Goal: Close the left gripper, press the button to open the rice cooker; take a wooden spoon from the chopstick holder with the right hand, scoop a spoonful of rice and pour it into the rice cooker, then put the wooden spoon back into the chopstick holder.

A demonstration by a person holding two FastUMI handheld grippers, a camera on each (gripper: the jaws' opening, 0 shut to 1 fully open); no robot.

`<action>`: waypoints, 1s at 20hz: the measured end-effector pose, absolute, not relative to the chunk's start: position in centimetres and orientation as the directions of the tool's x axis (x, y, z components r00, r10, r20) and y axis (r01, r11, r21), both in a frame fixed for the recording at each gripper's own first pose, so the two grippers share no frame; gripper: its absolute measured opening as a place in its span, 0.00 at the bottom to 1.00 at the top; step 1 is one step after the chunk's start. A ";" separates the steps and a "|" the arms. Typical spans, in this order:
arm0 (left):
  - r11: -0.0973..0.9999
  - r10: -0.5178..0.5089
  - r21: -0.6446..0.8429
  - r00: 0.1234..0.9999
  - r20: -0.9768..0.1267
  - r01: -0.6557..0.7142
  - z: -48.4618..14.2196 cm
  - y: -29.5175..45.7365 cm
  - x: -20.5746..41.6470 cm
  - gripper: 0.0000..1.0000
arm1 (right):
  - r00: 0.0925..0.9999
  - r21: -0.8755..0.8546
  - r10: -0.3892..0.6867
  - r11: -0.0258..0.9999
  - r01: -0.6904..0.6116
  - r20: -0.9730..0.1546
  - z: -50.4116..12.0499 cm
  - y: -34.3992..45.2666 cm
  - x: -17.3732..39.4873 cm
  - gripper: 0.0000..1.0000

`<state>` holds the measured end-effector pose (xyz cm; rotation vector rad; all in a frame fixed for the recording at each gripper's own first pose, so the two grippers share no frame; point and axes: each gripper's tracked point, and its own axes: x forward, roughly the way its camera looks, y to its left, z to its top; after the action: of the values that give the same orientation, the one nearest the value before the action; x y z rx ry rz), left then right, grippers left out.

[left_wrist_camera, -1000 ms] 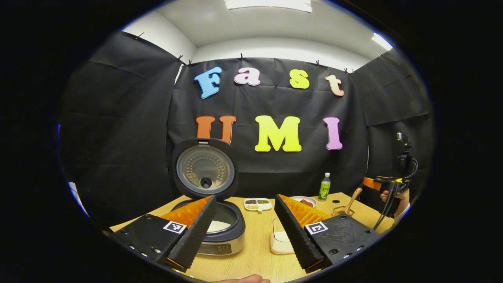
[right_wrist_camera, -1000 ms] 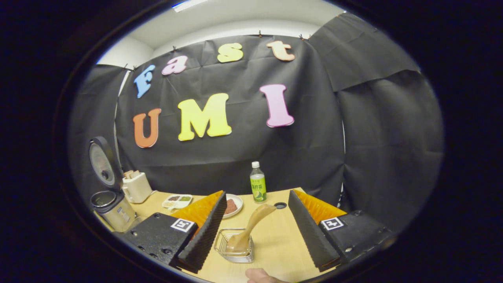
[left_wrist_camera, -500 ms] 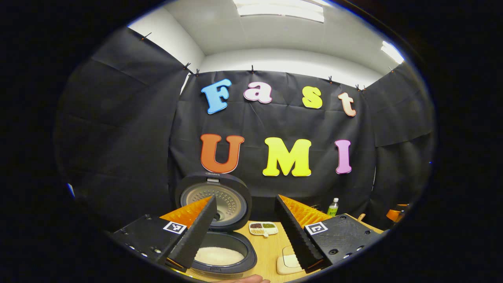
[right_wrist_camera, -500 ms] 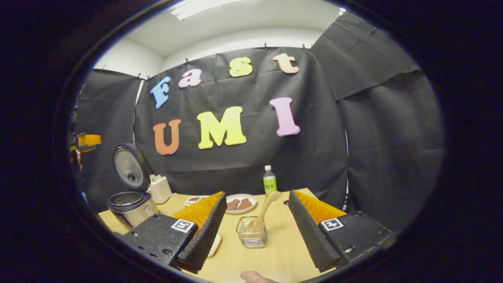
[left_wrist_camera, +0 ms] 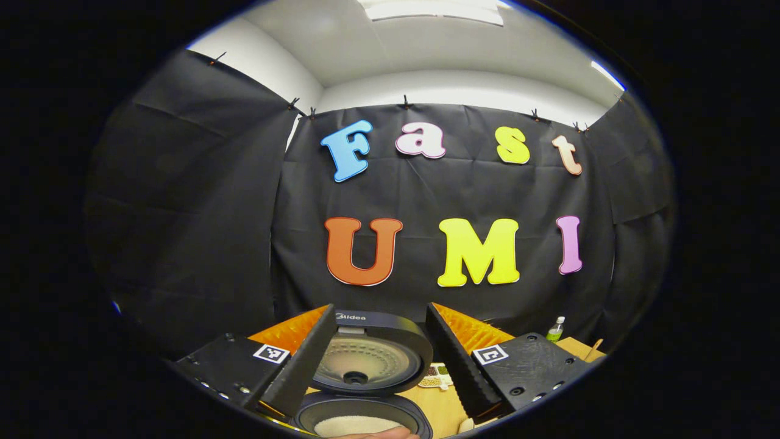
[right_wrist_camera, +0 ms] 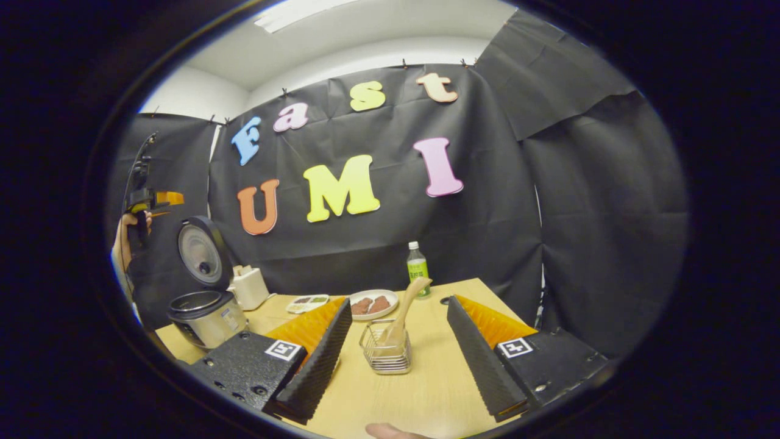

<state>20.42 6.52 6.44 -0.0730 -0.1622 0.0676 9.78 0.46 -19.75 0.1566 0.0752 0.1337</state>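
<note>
In the right gripper view we see our right gripper (right_wrist_camera: 399,366) with its jaws spread wide and nothing between them, held above the table (right_wrist_camera: 426,390). Just ahead, between the fingers, stands the wire holder (right_wrist_camera: 385,353), and the spoon (right_wrist_camera: 403,311) sits in it, bowl down, handle leaning up and to the right. Behind the holder lie a plate (right_wrist_camera: 373,303) with two reddish pieces and a small divided dish (right_wrist_camera: 308,302); a green bottle (right_wrist_camera: 417,268) stands upright near the back edge. At the left of the table the cooker (right_wrist_camera: 207,308) stands with its lid (right_wrist_camera: 200,253) raised upright, and a cream box (right_wrist_camera: 250,286) sits just beside it. Higher at the far left we see the left gripper (right_wrist_camera: 152,198), held up in a hand (right_wrist_camera: 125,235) well above the cooker.

In the left gripper view our left gripper (left_wrist_camera: 381,366) also has its jaws released and empty. Between its fingers the cooker lid (left_wrist_camera: 372,356) stands open, and white rice (left_wrist_camera: 356,425) shows in the pot below. The divided dish (left_wrist_camera: 436,377) lies just right of the lid, and the bottle (left_wrist_camera: 554,329) and a tip of the spoon handle (left_wrist_camera: 594,349) show at the far right.
</note>
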 end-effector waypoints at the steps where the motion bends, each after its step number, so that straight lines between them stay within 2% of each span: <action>1: 0.994 0.081 -0.081 0.983 0.162 -0.069 6.7 7.1 21.7 0.94 | 0.989 0.156 0.132 0.980 -0.121 -0.062 -19.6 0.2 9.9 0.91; 2: 0.994 0.082 -0.089 0.982 0.169 -0.067 6.9 7.6 22.9 0.94 | 0.990 0.148 0.125 0.982 -0.115 -0.062 -19.5 0.0 10.1 1.00; 5: 0.988 0.120 -0.114 0.981 0.151 -0.103 6.6 9.9 27.3 0.94 | 0.992 0.106 0.105 0.990 -0.098 -0.065 -19.1 -0.8 10.1 1.00; 8: 0.983 0.113 -0.157 0.987 0.110 -0.096 5.8 11.3 30.4 0.94 | 0.998 0.062 0.060 0.996 -0.058 -0.029 -18.0 -2.2 9.7 1.00; 11: 0.967 0.130 -0.219 0.991 -0.021 -0.132 3.0 13.2 32.6 0.94 | 0.999 0.039 0.032 0.999 -0.032 -0.007 -17.4 -2.8 8.5 1.00; 12: 0.966 0.172 -0.188 0.984 -0.050 -0.179 2.5 14.2 32.3 0.94 | 1.000 0.030 0.026 0.999 -0.026 -0.001 -17.1 -2.9 8.1 1.00; 16: 0.973 0.123 -0.184 0.986 -0.113 -0.142 1.9 13.4 30.4 0.97 | 0.997 -0.003 0.042 0.999 -0.042 0.065 -14.9 -2.2 5.6 1.00; 17: 0.975 0.121 -0.175 0.986 -0.119 -0.140 1.8 13.2 30.0 0.97 | 0.996 -0.005 0.046 0.999 -0.045 0.078 -14.5 -2.0 5.1 0.92; 18: 0.976 0.114 -0.170 0.985 -0.133 -0.136 1.6 12.9 29.4 0.97 | 0.995 -0.005 0.057 0.998 -0.056 0.083 -14.6 -1.6 4.5 1.00; 20: 0.980 0.103 -0.152 0.982 -0.158 -0.128 1.0 12.2 27.9 0.97 | 0.994 -0.001 0.074 0.997 -0.075 0.080 -14.5 -1.0 3.4 1.00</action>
<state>27.91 12.21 0.97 -0.1622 0.1501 0.1167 3.42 -0.97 -14.48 0.0025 -0.0802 0.0747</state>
